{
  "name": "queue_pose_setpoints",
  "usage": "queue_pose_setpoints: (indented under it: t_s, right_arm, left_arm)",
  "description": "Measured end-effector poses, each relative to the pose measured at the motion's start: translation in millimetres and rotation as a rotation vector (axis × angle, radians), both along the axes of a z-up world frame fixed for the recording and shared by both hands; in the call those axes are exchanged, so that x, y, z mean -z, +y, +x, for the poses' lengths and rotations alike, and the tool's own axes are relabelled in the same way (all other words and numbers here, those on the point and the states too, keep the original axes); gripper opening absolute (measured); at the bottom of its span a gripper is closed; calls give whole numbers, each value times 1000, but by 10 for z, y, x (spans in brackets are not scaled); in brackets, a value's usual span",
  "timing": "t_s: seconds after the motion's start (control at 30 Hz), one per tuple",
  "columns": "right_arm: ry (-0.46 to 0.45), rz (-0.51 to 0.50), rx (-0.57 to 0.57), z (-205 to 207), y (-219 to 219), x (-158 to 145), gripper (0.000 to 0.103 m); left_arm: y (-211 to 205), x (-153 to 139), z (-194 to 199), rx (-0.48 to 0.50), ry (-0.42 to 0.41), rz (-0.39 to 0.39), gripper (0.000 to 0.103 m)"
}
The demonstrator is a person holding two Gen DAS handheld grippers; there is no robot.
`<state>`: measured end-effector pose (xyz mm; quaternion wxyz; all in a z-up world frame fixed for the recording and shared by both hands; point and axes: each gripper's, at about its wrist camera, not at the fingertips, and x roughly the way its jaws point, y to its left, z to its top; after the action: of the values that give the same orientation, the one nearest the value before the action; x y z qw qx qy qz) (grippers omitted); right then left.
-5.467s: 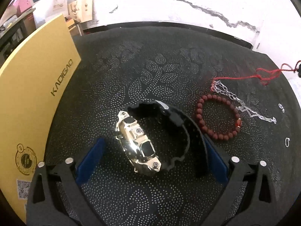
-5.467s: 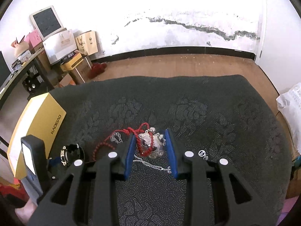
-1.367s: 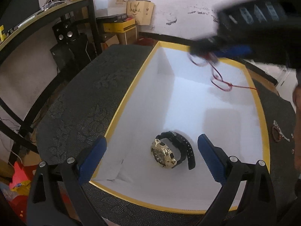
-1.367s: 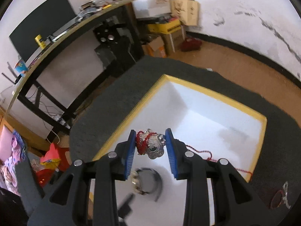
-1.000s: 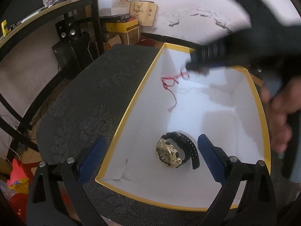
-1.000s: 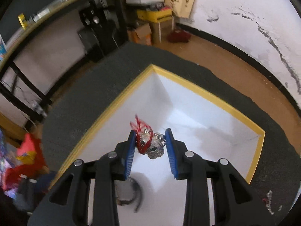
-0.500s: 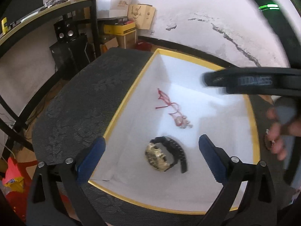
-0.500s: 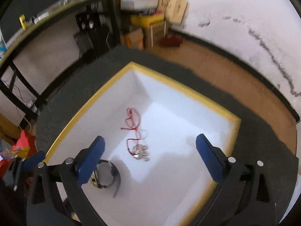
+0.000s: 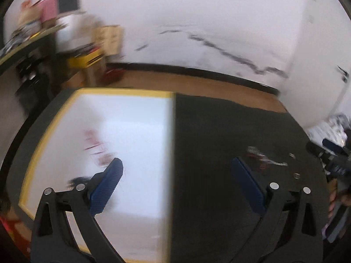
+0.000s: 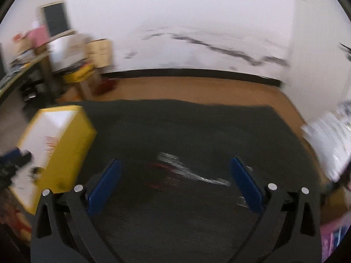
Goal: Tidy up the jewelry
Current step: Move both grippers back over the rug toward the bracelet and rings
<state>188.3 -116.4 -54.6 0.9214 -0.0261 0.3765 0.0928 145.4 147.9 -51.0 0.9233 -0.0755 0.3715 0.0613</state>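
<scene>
- The right gripper point(image 10: 174, 184), with black arms and blue pads, has just finished spreading its jaws; they stand wide apart with nothing between the pads.
- Ahead of the right jaws and between their tips, on the dark patterned cloth point(image 10: 197, 127), lie a blurred silver chain point(image 10: 188, 168) and, just to its left, a smear of dark red beads point(image 10: 160, 173); neither touches a pad.
- The yellow cardboard box with a white inside point(image 10: 65, 149) sits to the left of the right jaws, near the left pad but apart from it.
- The left gripper point(image 9: 176, 179), of the same build, is also released, jaws wide and holding nothing.
- Its left pad point(image 9: 106, 185) hangs over the white floor of the box point(image 9: 136, 131); its right pad is over the cloth, so the box's right wall falls between the jaws.
- Inside the box, just beyond the left pad's tip, lies a blurred red-corded pendant point(image 9: 96, 146); a dark wristwatch point(image 9: 76, 180) shows just left of that pad, partly hidden by the finger.
- Beyond the right pad's tip, the chain and beads point(image 9: 261, 156) lie on the cloth.
</scene>
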Motion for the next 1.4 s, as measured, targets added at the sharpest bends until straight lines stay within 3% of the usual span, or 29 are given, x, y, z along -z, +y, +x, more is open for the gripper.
queue_pose_setpoints:
  t_s: [0.13,0.23,0.37,0.7,1.17,1.4]
  right_arm:
    - [69,45,89,17,-595,293,96]
    - [55,59,114,55,-784,312,96]
    - [65,82,86,70,-828,315,96]
    - [61,77,14,50,-930,329,96]
    - [67,80,30,56,-1031,344,96]
    - [69,89,29,72,-1088,326,96]
  left_arm:
    - [-793,178,301,125,25,64,97]
    - [-1207,303,421,177,31,127,97]
    - [-1488,403,522,191,27,133,97]
    - [-1636,658,686,165,91,117,97]
    - [-1761,930,1001,158,153,91,97]
    - [-1602,1160,1171,108,190,110,97]
